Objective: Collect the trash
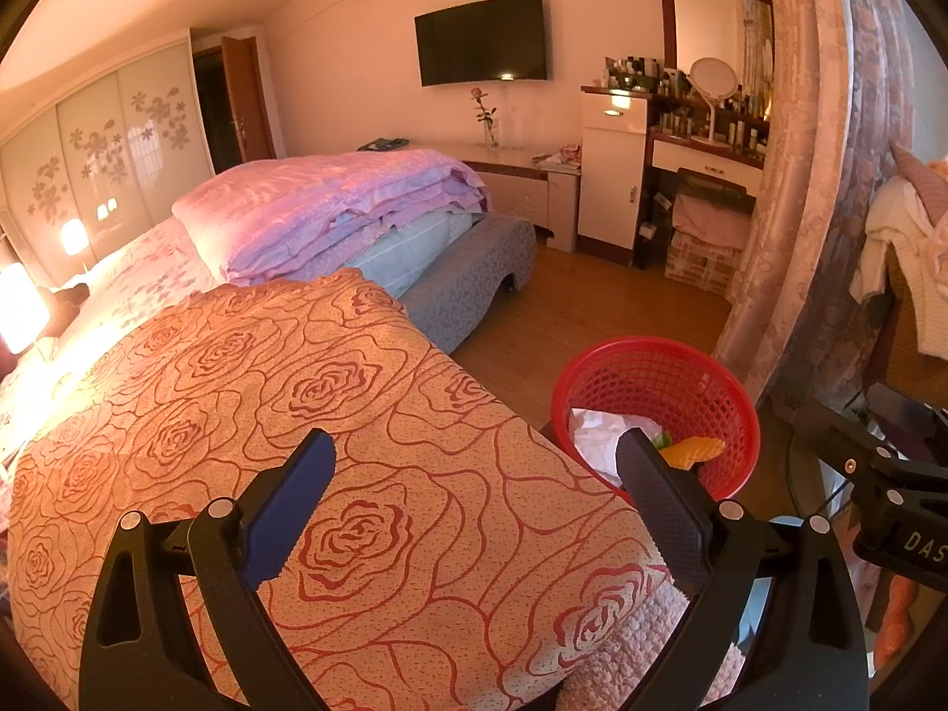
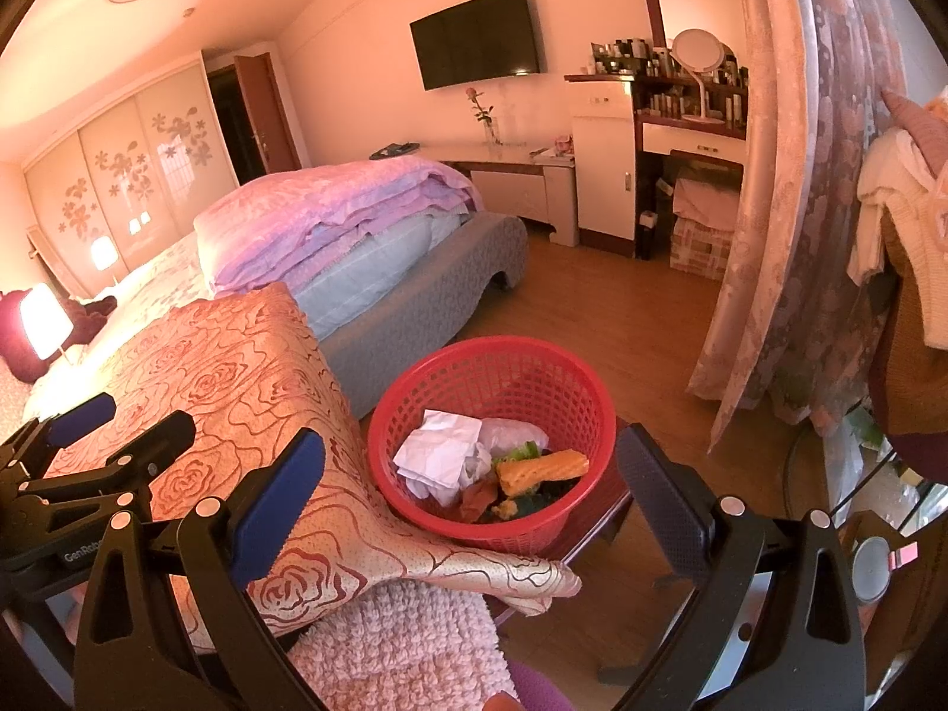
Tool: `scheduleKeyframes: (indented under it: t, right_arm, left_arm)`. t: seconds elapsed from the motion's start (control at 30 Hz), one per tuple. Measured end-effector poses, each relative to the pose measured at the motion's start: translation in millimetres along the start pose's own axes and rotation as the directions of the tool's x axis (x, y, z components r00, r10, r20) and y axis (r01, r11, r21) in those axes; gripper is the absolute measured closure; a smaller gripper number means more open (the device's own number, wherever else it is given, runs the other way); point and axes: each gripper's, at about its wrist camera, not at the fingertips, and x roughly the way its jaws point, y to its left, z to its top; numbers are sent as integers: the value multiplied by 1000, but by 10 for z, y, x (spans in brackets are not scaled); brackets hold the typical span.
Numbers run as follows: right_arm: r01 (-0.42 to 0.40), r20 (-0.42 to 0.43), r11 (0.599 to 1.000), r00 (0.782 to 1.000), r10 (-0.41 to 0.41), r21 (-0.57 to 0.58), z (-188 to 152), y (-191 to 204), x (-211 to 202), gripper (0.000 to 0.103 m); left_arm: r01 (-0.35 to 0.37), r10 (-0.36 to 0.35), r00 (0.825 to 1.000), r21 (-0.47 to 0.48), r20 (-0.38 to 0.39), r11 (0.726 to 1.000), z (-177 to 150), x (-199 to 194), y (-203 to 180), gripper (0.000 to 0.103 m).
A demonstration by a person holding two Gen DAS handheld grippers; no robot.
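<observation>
A red mesh basket (image 2: 450,379) stands on a low dark stand beside the bed and holds crumpled white paper (image 2: 441,453), an orange wrapper (image 2: 542,468) and other scraps. My right gripper (image 2: 471,474) hovers open just in front of the basket, nothing between its fingers. In the left wrist view the same basket (image 1: 699,379) sits at the right, its paper (image 1: 598,432) and orange wrapper (image 1: 693,451) partly hidden. My left gripper (image 1: 474,474) is open and empty above the rose-patterned cover (image 1: 284,391); it also shows at the left of the right wrist view (image 2: 118,420).
Folded pink and blue quilts (image 1: 332,219) are stacked on the bed. Wooden floor (image 2: 616,320) lies between bed and floral curtain (image 2: 788,237). A dressing table (image 2: 693,136) and white cabinet (image 1: 610,178) line the far wall. Clothes (image 2: 900,207) hang at the right edge.
</observation>
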Motion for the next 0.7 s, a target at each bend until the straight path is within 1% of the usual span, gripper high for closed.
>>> scheduleKeyframes:
  t: [0.23, 0.6, 0.7]
  right_arm:
    - [-1, -11, 1000, 1000, 1, 3, -75, -1, 33, 7]
    - [-1, -12, 1000, 1000, 1, 3, -66, -4, 37, 7]
    - [0, -13, 1000, 1000, 0, 3, -65, -4, 38, 7]
  left_arm:
    - [-2, 2, 1000, 0, -1, 1000, -18, 5, -7, 11]
    - [1, -1, 1000, -2, -3, 1000, -14, 3, -8, 11]
    - [3, -3, 1000, -2, -4, 1000, -72, 1, 4, 11]
